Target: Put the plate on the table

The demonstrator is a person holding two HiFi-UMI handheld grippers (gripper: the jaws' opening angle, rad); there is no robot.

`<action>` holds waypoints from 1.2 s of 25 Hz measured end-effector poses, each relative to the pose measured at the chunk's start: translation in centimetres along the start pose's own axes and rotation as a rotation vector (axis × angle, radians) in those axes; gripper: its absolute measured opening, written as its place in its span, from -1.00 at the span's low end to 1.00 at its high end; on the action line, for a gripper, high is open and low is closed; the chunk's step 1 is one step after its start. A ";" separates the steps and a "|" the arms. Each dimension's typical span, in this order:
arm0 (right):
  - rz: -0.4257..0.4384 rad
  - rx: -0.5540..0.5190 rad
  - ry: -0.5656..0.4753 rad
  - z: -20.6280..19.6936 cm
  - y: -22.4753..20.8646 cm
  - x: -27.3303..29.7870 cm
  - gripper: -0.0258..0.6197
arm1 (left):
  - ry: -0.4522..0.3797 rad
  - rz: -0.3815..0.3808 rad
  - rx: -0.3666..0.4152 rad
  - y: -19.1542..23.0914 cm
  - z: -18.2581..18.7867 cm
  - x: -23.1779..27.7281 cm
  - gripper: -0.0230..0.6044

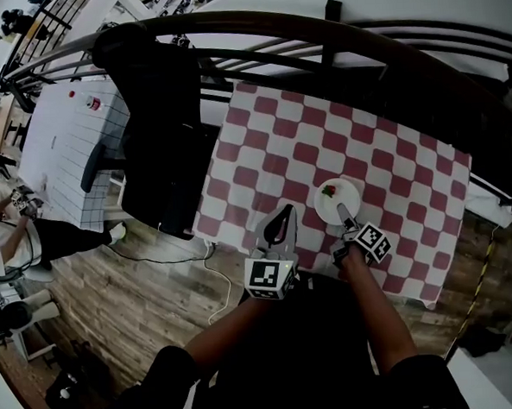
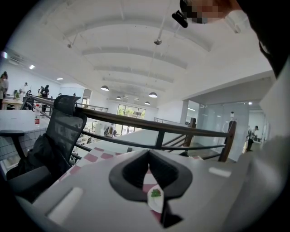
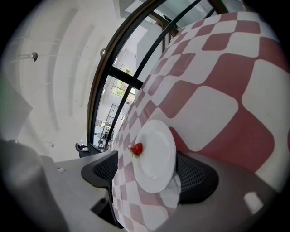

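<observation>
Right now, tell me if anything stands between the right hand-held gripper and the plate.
Nothing visible does. The plate lies on the checkered tablecloth, directly before the right hand-held gripper, whose jaws stand open.

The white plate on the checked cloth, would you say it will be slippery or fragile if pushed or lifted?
The plate looks glossy and rigid, so it is probably slick and breakable. The strawberry sits near its rim and may roll off if the plate is tilted.

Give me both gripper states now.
Left gripper: shut, empty.
Right gripper: open; plate lies between its jaws on the table.
</observation>
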State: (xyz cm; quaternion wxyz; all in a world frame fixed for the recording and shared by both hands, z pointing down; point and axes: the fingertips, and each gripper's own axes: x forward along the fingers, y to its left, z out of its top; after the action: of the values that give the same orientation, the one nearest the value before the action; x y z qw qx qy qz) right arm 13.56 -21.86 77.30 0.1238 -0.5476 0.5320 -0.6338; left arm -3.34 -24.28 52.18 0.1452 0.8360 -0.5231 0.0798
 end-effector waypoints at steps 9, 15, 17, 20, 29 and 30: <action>-0.024 -0.059 -0.078 -0.1 -0.3 -3.2 0.32 | -0.017 -0.031 -0.002 1.5 0.3 -3.0 -0.90; 0.053 -0.241 -0.139 -2.1 5.1 -6.8 0.26 | -0.031 -0.082 0.000 1.7 0.8 -6.2 -0.90; 0.093 -0.323 -0.158 -3.3 7.9 -8.3 0.24 | -0.041 -0.099 0.003 1.8 0.9 -7.4 -0.90; 0.136 -0.435 -0.195 -5.5 11.7 -11.0 0.11 | -0.057 -0.125 0.010 1.6 0.9 -9.4 -0.90; 0.251 -0.716 -0.390 -11.6 22.3 -20.2 -0.93 | -0.058 -0.240 0.000 -1.0 -0.3 -14.4 -0.90; 0.243 -0.736 -0.411 -11.9 22.7 -21.3 -0.93 | -0.057 -0.260 0.003 -1.7 -0.4 -14.8 -0.90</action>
State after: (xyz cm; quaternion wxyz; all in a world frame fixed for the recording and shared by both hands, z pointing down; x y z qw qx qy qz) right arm 1.90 -8.86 48.92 0.0973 -0.6036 0.7471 -0.2609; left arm -8.32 -10.79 48.10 0.1380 0.8989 -0.4142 0.0372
